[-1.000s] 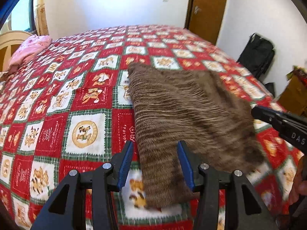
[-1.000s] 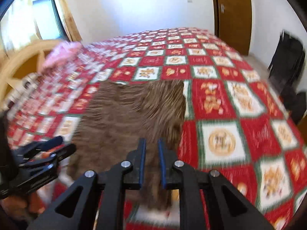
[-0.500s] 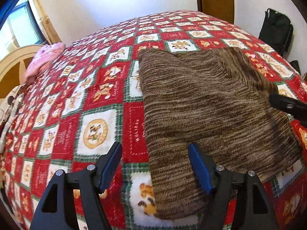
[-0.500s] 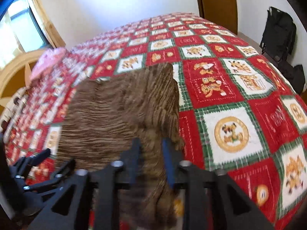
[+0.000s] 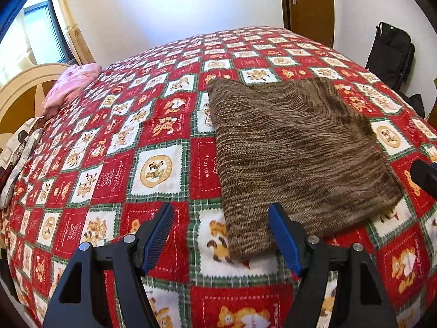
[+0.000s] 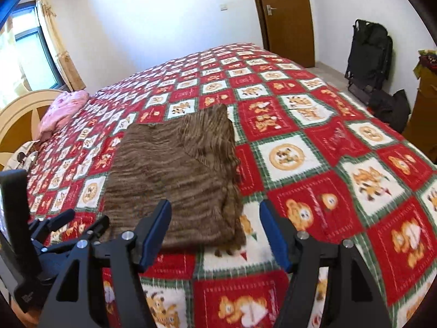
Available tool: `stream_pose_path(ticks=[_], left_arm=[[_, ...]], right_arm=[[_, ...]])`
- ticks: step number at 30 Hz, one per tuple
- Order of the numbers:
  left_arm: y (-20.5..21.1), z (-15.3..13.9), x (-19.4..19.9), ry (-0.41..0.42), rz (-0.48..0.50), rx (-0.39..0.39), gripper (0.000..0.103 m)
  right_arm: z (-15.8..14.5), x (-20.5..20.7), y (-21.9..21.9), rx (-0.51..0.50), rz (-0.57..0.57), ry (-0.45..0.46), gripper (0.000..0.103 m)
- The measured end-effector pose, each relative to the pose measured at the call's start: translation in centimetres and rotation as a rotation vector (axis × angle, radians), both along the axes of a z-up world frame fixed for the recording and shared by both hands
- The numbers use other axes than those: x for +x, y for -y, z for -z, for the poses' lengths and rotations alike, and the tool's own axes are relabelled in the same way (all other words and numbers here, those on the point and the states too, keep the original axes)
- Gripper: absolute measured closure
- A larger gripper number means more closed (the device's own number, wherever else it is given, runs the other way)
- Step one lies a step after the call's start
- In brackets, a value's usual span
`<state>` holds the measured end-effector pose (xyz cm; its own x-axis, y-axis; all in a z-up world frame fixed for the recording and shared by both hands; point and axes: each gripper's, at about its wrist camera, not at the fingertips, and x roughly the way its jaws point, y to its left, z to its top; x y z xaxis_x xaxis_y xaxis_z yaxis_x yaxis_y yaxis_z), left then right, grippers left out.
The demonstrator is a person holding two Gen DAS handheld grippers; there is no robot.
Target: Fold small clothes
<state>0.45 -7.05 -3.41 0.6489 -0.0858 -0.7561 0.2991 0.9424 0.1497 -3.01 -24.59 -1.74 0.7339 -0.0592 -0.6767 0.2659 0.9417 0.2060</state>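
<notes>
Little can be read; on the bedspread [image 5: 153,147] one red square [image 5: 205,167] beside the brown knit bears stitched white letters running sideways, too distorted to spell out; lettering on other red squares [image 6: 334,138] is blurred past reading.

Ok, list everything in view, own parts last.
brown knit garment: one, brown, lying folded on the bedspread near its front edge
bedspread: one, red, white and green, covering the bed
pink cloth: one, pink, by the headboard
headboard: one, cream
door: one, brown, back wall
black bags: black, on the floor by the wall
window: one, with curtain
left gripper: open, black and blue
right gripper: open, black and blue
</notes>
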Motion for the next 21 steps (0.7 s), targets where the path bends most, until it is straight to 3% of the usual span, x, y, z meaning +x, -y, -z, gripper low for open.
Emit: stream_pose_path(ticks=[3,12,21], left_arm=[[-0.3,-0.3,-0.3,0.005,-0.001,-0.002,0.031],[-1.1,-0.2,-0.1,-0.041,0.008,-0.052,0.031],[-1.1,0.3,0.1,-0.031,-0.007,-0.039,0.031]], right_arm=[[-0.4,-0.9,-0.5,-0.039,0.009,0.009,0.023],[-0.8,-1.2,-1.2,-0.062,-0.002,0.013,0.023],[-0.9,-1.6,-1.3,-0.123,0.006,0.014,0.021]])
